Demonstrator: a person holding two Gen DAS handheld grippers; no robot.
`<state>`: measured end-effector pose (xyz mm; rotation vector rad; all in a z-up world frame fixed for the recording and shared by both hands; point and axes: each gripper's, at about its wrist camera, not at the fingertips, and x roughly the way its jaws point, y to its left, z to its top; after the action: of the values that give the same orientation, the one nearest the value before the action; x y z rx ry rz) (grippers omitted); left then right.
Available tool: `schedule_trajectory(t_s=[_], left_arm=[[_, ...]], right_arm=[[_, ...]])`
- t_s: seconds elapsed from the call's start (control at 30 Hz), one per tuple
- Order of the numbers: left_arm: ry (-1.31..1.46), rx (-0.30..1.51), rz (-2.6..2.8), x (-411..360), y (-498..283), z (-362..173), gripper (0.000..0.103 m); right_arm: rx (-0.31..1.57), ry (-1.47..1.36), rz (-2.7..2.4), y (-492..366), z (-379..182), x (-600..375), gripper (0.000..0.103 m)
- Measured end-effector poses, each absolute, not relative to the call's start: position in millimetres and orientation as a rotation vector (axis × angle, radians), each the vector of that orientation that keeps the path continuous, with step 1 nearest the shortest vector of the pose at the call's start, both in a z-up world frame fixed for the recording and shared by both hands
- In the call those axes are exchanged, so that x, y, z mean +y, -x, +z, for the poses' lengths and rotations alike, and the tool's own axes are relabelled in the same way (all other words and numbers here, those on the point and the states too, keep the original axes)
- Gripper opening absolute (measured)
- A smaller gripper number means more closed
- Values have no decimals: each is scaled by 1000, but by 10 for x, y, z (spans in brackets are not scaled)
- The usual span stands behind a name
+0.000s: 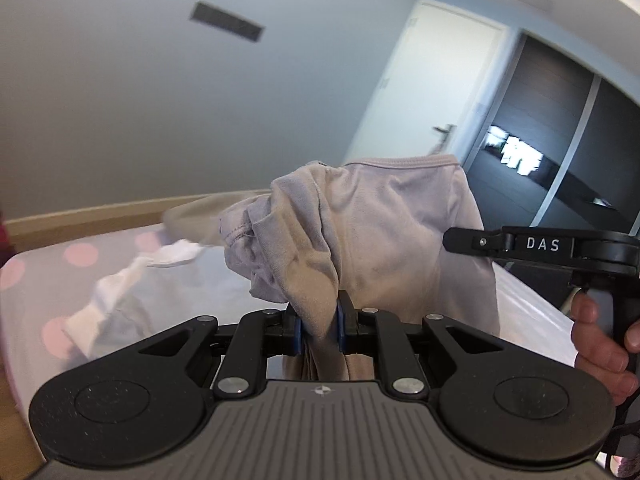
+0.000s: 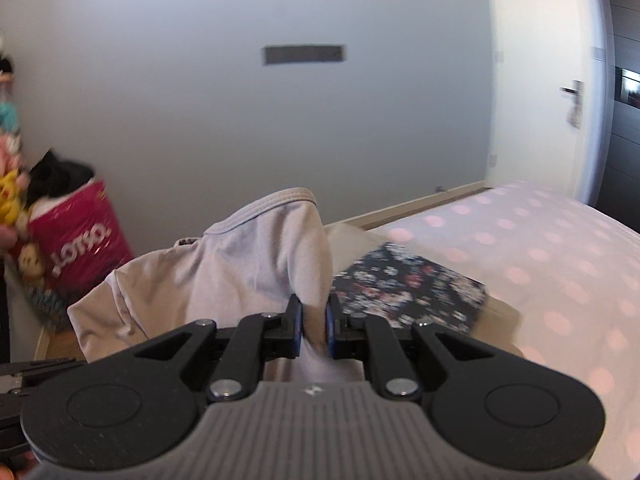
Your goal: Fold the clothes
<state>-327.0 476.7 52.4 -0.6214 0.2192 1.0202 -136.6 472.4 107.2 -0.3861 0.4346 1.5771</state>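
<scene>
Polka-dot bedding (image 2: 540, 264) lies below your work. Both tongs are clenched on the pale garment (image 1: 384, 240): left gripper (image 1: 319, 326) and right gripper (image 2: 313, 326) hold it aloft, bunched between them. Spread the grippers apart, equally, to stretch its long axis.

A home bedroom: bed (image 2: 560, 248) with pink-dotted cover, white door (image 2: 540, 80), dark wardrobe (image 1: 560, 120), soft toys (image 2: 12, 196) by the wall.

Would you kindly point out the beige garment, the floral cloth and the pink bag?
Beige garment (image 1: 400, 216): left wrist view, flat front.
Floral cloth (image 2: 408, 284): right wrist view, middle.
Pink bag (image 2: 80, 240): right wrist view, lettered side.
</scene>
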Motion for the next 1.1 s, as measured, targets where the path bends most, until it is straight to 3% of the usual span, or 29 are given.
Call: schedule_trajectory(t_s=[0.43,0.53,0.6,0.77,1.1], left_arm=[[848,274,1185,5361,3748,-12,14],[888,297,1206,5401,3804,-150,14],[896,321,1219,5399,3810,-215,14],[893,335,1225,5392,3834,-273,15],[948,255,1199,5522,4111,-324,36]], right_arm=[[504,636,1716,1877,452,6059,15],[499,636,1706,1947,345,6118,21],[509,617,1688,1941,321,6126,31],[546,583,1643,1738,299,5950,32],[714,493,1480,1063,117,5244,38]])
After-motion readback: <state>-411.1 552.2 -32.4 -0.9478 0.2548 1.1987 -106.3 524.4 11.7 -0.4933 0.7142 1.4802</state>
